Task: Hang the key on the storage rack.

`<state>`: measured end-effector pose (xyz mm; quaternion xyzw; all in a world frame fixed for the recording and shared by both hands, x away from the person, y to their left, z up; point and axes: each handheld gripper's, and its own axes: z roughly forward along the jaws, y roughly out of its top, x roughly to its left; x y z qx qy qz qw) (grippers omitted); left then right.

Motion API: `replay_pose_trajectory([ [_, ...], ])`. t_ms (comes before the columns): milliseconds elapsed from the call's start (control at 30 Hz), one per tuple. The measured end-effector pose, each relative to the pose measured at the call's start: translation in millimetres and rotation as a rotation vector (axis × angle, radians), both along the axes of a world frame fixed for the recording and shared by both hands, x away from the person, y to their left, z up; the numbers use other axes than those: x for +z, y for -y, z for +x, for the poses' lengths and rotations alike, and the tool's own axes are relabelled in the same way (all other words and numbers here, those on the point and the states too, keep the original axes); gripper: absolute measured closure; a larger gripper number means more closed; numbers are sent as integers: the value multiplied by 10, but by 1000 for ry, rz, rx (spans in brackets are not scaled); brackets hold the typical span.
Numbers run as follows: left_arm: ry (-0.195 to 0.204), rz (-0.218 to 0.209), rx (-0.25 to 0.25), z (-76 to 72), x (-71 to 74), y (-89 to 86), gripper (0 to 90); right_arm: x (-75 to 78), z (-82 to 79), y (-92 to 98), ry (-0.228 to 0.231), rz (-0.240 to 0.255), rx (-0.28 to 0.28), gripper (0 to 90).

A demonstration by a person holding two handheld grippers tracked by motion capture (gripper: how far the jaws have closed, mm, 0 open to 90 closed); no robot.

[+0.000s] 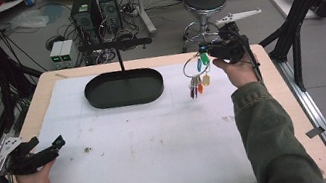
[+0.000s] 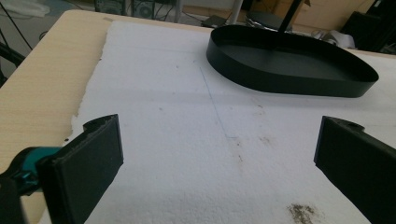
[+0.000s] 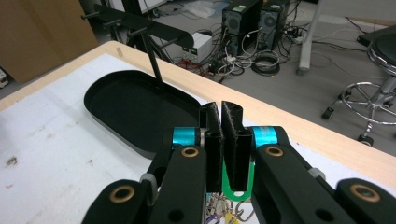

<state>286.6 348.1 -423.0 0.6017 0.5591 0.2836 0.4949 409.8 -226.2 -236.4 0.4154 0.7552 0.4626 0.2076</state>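
Keys on a large ring hang in the air from the right gripper, whose jaws are pressed together on the bunch's green tag; the coloured tags dangle below it, clear of the white mat. Ahead and to the gripper's left stands the black tray with its upright post and pegged crossbar. Pick-up appears complete; carrying the bunch to the stand and hanging or setting it down remains. The left gripper rests low near the mat's corner, jaws spread wide, holding nothing.
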Motion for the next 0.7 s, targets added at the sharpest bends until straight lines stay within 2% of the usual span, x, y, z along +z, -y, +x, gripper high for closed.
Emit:
replay_pose_trajectory([
  [700, 1, -1, 2, 6, -5, -4, 17, 116, 186, -566, 16, 24, 81, 876],
])
